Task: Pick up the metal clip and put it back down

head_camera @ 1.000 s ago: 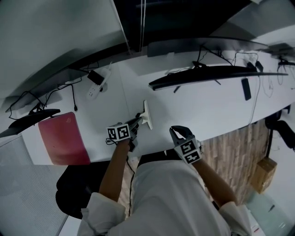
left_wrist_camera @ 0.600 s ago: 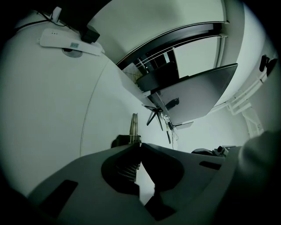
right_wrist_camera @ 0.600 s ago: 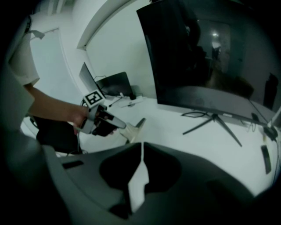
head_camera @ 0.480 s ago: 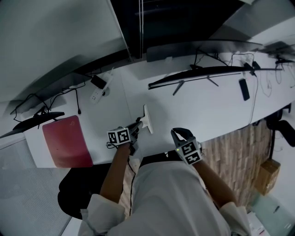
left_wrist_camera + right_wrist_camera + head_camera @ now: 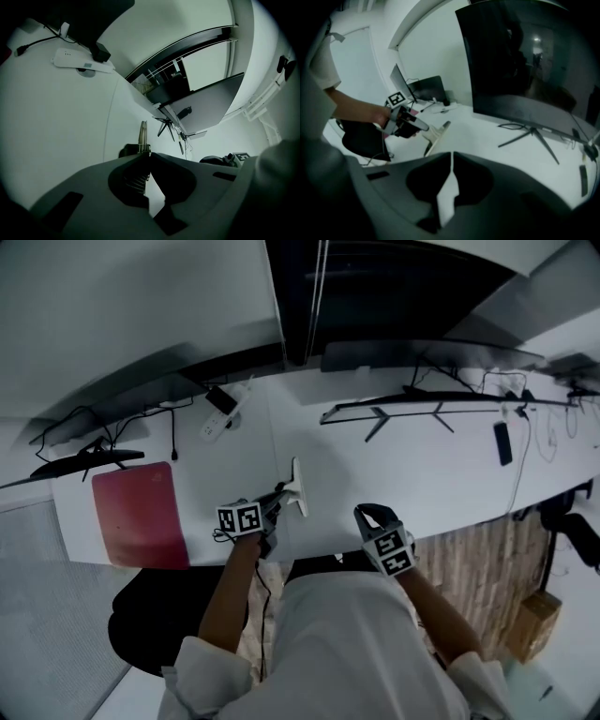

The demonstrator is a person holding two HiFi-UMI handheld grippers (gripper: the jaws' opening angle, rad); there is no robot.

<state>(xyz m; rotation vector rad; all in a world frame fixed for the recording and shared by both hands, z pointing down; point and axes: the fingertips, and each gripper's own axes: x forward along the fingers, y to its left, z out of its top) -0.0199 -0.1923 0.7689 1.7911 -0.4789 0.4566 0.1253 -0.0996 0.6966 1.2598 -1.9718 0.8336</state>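
The metal clip (image 5: 296, 486) stands on edge near the front of the white desk (image 5: 422, 474), its flat plate upright. My left gripper (image 5: 273, 499) is shut on the clip's handle from the near side. In the left gripper view the clip (image 5: 142, 135) sticks up just past the closed left gripper (image 5: 149, 154). My right gripper (image 5: 368, 516) hovers at the desk's front edge, to the right of the clip, shut and empty. From the right gripper (image 5: 452, 153) the clip (image 5: 436, 134) and the left gripper (image 5: 414, 124) show to the left.
A red mat (image 5: 139, 514) lies on the desk's left part. A white power strip (image 5: 221, 418) with cables sits behind it. A wide monitor (image 5: 441, 399) on a splayed stand stands at the back right, with a dark phone (image 5: 502, 442) beside it. A black chair (image 5: 155, 615) is below left.
The head view has shifted a little, so the desk sits differently in frame. Both grippers keep their places, and the left one still holds the clip.
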